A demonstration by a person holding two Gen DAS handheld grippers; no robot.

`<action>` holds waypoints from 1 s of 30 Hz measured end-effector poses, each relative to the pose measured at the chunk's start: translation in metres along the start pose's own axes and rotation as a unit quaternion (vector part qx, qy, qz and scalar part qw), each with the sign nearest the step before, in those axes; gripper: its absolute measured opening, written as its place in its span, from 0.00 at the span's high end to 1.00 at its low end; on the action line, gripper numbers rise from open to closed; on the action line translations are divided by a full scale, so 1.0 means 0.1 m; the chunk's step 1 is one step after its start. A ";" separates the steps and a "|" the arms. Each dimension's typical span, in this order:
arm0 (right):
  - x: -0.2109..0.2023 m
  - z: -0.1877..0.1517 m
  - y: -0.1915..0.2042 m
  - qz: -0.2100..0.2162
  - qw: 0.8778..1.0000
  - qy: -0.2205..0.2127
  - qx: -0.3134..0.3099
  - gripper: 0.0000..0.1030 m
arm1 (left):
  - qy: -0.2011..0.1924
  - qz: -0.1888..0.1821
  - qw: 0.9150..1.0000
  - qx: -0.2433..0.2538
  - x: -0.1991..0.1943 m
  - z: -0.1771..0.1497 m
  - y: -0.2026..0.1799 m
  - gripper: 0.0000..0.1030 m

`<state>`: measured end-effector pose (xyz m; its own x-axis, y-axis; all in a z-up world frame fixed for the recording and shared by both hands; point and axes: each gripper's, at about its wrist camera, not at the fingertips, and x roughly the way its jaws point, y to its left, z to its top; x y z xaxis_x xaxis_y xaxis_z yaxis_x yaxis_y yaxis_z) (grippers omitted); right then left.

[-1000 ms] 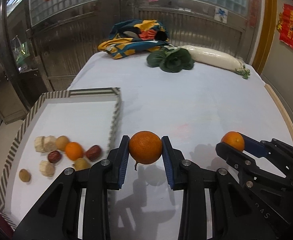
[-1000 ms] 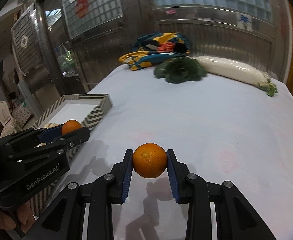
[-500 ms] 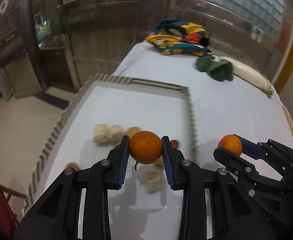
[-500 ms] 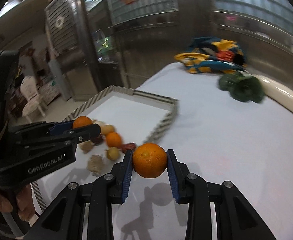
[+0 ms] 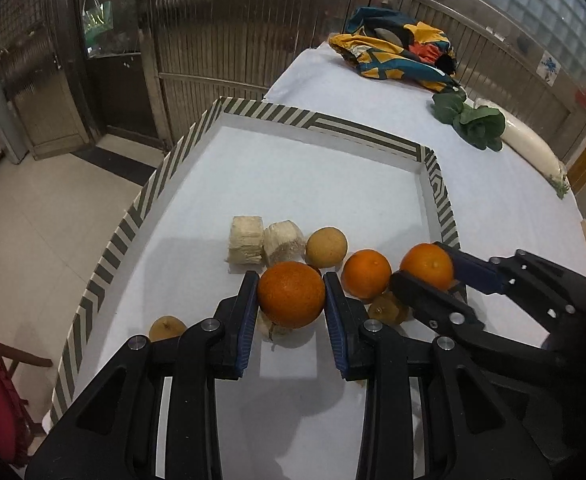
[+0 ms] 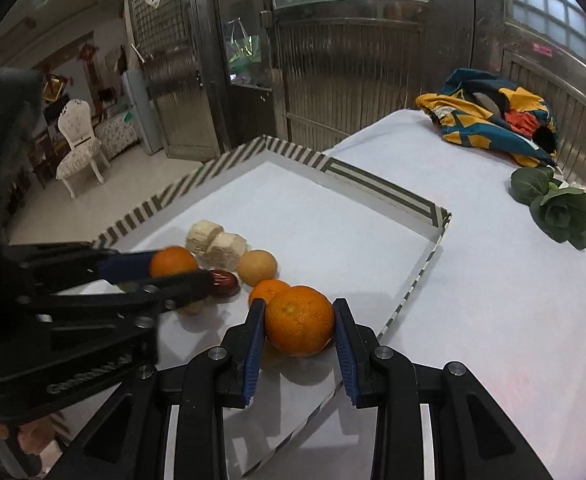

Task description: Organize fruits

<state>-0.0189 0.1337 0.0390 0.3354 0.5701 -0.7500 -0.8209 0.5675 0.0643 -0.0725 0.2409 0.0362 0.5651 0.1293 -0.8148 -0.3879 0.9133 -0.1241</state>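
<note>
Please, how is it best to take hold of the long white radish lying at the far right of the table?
Probably grip the white radish across its thick middle, coming from above with the fingers straddling its width. It lies flat and long on the table; the leafy end looks too soft.

Left wrist view: mounted behind left gripper (image 5: 291,300), looking forward and down along fingers, close over striped tray (image 5: 357,130); right gripper (image 5: 429,276) intruding from right edge. Right wrist view: behind right gripper (image 6: 299,320), facing same tray (image 6: 377,184) from its near right corner, left gripper (image 6: 173,264) crossing from left. Shared: tray, fruit pile, leafy vegetable (image 5: 473,122) (image 6: 557,210), patterned cloth (image 5: 397,54) (image 6: 493,116) at table's far end (fisheye bending edges).
</note>
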 end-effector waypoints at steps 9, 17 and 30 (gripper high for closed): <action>0.02 -0.07 -0.03 0.015 1.000 0.000 0.003 0.67 | 0.006 0.022 1.000 -0.002 0.07 -0.02 0.02 0.59; -0.20 -0.16 -0.07 0.023 0.999 -0.018 0.025 0.65 | -0.035 0.022 0.999 -0.007 -0.14 -0.07 0.03 0.36; -0.87 -0.38 -0.08 -0.034 0.991 -0.105 0.070 0.60 | -0.133 0.038 0.990 0.019 -0.63 -0.27 -0.22 0.36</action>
<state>-0.0589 0.0576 0.0786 0.4898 0.6302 -0.6025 -0.7252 0.6781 0.1197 -0.1189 0.2020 0.0755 0.7092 0.2899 -0.6426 -0.4115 0.9104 -0.0433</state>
